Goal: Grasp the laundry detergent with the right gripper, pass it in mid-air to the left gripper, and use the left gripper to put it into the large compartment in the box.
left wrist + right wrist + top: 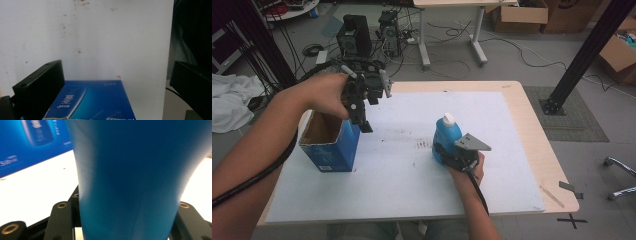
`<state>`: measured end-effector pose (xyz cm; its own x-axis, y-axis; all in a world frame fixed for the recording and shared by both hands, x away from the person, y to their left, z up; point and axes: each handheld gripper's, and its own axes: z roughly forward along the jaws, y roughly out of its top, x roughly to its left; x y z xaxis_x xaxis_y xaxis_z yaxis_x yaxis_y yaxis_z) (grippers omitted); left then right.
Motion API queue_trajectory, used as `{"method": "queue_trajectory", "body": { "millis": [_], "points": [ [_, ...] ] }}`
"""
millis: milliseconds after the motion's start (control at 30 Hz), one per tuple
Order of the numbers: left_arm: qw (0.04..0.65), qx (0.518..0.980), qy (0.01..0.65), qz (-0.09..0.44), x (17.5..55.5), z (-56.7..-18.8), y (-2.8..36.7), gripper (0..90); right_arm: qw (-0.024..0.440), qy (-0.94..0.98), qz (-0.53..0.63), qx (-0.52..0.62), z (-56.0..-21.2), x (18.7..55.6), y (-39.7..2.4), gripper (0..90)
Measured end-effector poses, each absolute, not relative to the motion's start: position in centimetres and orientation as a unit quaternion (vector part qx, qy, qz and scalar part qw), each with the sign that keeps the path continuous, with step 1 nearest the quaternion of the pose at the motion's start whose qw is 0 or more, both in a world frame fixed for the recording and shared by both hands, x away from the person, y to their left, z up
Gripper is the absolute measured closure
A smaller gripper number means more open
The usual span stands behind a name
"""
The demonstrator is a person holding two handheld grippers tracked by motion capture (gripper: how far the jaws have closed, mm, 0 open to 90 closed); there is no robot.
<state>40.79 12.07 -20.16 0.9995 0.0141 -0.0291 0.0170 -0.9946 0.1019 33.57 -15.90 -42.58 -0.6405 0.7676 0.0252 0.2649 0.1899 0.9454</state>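
Right gripper clamped on upright blue bottle, left gripper spread above open blue box left of bottle, box contents not visible

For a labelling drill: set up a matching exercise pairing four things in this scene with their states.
Column one:
1. blue bottle
2. blue carton
3. left gripper
4. right gripper

Column two:
A. jaws apart above the carton's edge
B. top open, standing on the white mat
C. shut on the bottle
D. upright, white cap on

Pairs: 1-D, 2-B, 3-A, 4-C

Smooth, seemingly plastic blue bottle, glossy cardboard box, matt white tabletop
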Motion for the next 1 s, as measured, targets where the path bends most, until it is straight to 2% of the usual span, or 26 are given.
{"method": "queue_trajectory", "body": {
  "millis": [433, 767, 1000],
  "points": [
    [0.044, 0.999, -0.018, -0.016, 39.2, -19.7, 10.5, 0.1, 0.15, 0.78, 0.561, 0.233, -38.7, 33.5, -17.3, 44.9],
    [0.034, 0.998, -0.042, -0.02, 37.7, -19.6, 8.7, 0.1, 0.072, 0.814, 0.564, 0.122, -37.9, 33.3, -15.3, 44.9],
    [0.037, 0.997, -0.057, -0.022, 36.5, -19.9, 7.9, 0.1, 0.042, 0.823, 0.561, 0.08, -37.7, 33.2, -13.6, 44.8]
  ]
}}
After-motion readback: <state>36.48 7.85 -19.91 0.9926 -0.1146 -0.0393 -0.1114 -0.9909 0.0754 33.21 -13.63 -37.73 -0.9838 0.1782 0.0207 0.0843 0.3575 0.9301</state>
